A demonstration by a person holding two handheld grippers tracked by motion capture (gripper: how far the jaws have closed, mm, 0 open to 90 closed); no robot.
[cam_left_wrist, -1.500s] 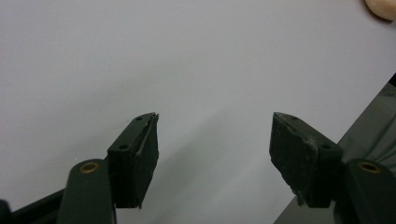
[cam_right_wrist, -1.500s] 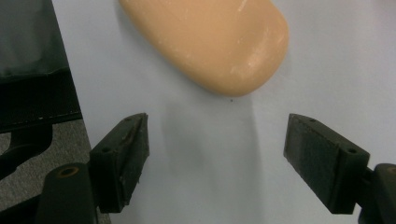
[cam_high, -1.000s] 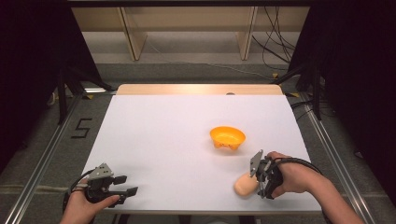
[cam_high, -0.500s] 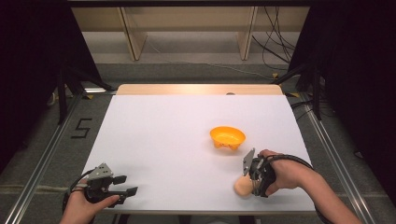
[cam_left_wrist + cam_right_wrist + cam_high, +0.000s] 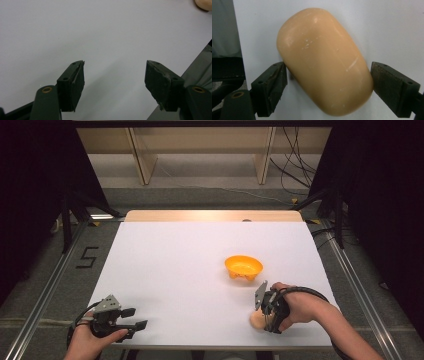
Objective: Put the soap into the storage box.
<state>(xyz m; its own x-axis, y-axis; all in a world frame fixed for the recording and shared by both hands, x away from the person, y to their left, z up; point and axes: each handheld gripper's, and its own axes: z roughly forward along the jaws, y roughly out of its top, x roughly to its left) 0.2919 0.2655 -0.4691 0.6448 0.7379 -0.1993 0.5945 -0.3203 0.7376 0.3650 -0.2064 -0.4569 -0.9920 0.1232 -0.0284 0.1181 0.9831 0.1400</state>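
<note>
A peach-coloured rounded lump (image 5: 322, 60) lies on the white table (image 5: 175, 270) near its front right edge, also seen as lump (image 5: 256, 321) in the high view. My right gripper (image 5: 329, 72) is open, with one jaw on each side of the lump's near end, close to its sides. From above, the right gripper (image 5: 261, 316) points left and down over it. My left gripper (image 5: 136, 318) rests at the front left, open with nothing between its jaws (image 5: 114, 72). The lump (image 5: 203, 4) peeks in at that view's top right corner.
An orange bowl (image 5: 243, 266) stands on the table a little beyond and left of the right gripper. The table's front edge runs just below both hands. Metal rails, floor and dark curtains border the table.
My right gripper has moved left and down over the lump, so its jaws now straddle it. The lump has barely shifted. The left gripper has stayed still.
</note>
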